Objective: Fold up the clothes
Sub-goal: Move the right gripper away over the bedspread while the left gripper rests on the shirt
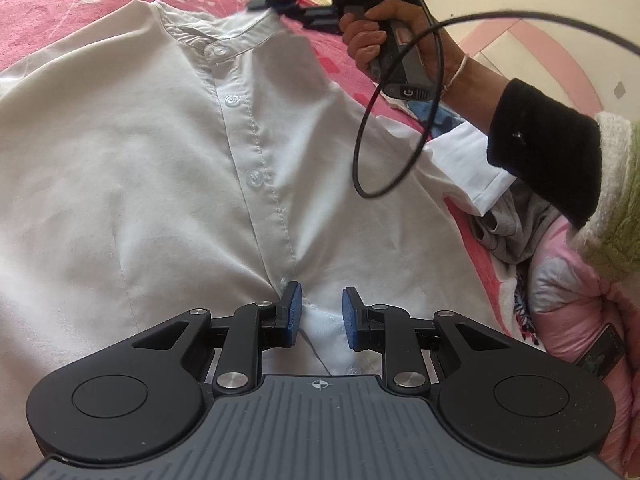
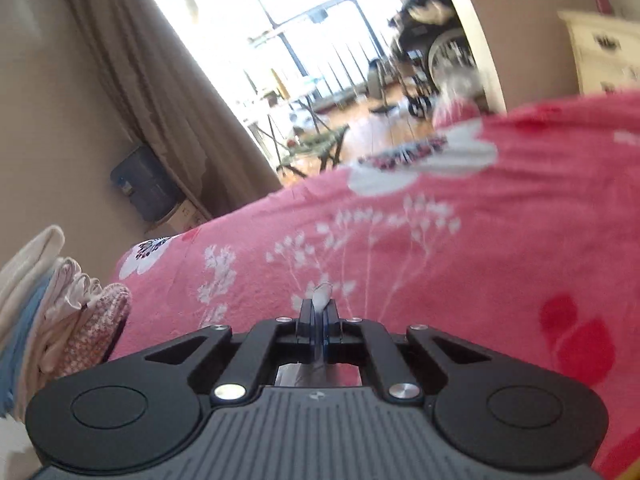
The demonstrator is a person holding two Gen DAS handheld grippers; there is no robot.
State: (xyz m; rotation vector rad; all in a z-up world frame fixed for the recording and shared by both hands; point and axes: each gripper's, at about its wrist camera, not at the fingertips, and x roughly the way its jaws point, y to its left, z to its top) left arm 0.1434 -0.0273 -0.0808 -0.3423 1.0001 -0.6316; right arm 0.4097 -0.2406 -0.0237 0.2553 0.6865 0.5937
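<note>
Right gripper (image 2: 319,312) fingers pinch shirt (image 1: 160,160) collar; left gripper (image 1: 320,316) fingers apart.

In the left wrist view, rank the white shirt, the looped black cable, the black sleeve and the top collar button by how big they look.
1. white shirt, by far the largest.
2. black sleeve and looped black cable: the loop spans about as much as the sleeve, and nearness differs, so unranked.
3. collar button, smallest.

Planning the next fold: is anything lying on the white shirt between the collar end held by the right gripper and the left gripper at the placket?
Only the black cable: its loop dangles from the right gripper over the white shirt front. Nothing else visible lies between there and the left gripper.
</note>
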